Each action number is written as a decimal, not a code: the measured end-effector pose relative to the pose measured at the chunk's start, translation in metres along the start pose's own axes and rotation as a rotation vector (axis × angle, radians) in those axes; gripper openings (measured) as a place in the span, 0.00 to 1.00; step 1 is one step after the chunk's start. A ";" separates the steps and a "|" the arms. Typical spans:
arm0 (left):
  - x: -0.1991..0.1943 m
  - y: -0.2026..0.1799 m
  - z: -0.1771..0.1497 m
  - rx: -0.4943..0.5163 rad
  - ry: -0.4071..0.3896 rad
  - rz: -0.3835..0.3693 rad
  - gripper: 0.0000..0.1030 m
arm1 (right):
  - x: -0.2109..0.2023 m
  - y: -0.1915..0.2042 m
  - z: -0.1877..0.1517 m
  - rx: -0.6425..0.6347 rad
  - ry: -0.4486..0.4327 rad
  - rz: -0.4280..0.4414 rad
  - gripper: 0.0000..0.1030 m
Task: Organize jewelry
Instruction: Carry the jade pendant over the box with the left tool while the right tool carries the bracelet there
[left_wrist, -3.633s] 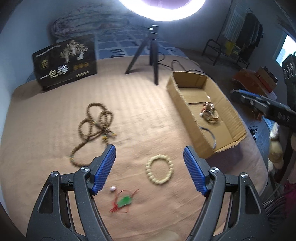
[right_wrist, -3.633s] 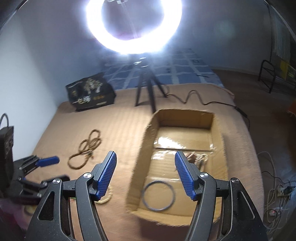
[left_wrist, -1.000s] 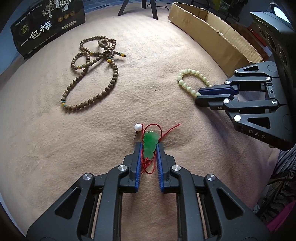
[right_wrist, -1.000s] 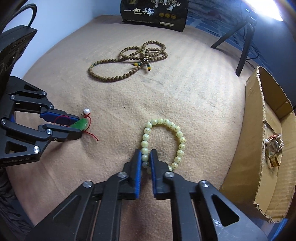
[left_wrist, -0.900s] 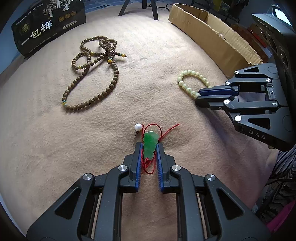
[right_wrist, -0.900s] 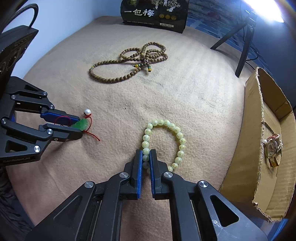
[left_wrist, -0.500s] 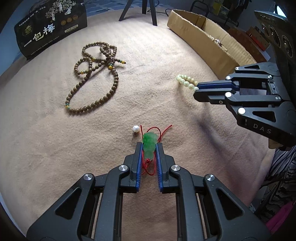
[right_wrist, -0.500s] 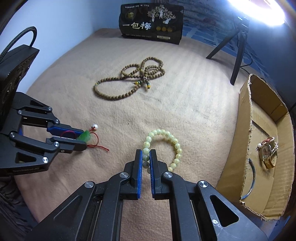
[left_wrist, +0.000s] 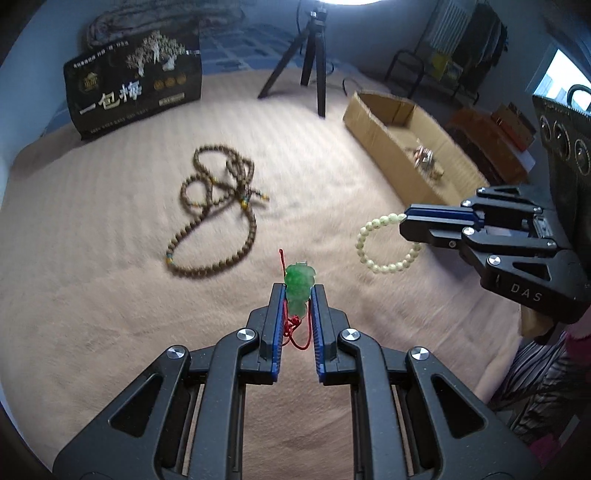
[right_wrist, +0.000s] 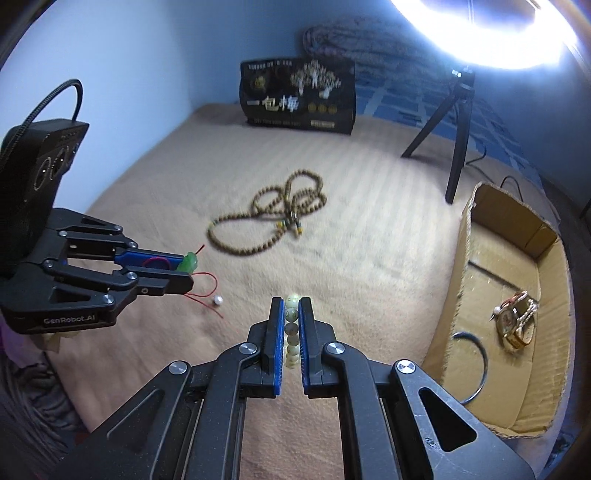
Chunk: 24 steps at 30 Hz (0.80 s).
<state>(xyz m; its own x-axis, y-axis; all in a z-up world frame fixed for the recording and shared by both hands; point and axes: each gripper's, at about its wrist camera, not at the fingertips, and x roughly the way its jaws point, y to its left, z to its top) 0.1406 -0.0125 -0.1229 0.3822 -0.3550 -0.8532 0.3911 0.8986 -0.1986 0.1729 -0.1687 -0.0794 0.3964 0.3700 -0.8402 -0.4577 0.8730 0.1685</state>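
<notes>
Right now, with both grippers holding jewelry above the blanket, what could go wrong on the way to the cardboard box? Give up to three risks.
1. The left gripper pinches only the green pendant; its red cord and white bead trail loose and might snag.
2. The right gripper clamps just a few beads of the pale bead bracelet; the hanging loop could swing and slip.
3. The bracelet could catch the cardboard box wall.
</notes>
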 end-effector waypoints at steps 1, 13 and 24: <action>-0.003 -0.002 0.003 0.003 -0.009 0.000 0.12 | -0.003 -0.001 0.001 0.006 -0.009 0.001 0.06; -0.019 -0.024 0.023 0.020 -0.076 -0.026 0.12 | -0.041 -0.032 0.013 0.068 -0.101 -0.034 0.06; -0.019 -0.070 0.052 0.085 -0.129 -0.069 0.12 | -0.070 -0.082 0.011 0.171 -0.154 -0.104 0.06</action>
<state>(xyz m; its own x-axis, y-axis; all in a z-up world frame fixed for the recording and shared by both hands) 0.1493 -0.0821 -0.0672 0.4539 -0.4501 -0.7690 0.4877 0.8478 -0.2083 0.1910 -0.2628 -0.0285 0.5572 0.3079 -0.7712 -0.2716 0.9452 0.1812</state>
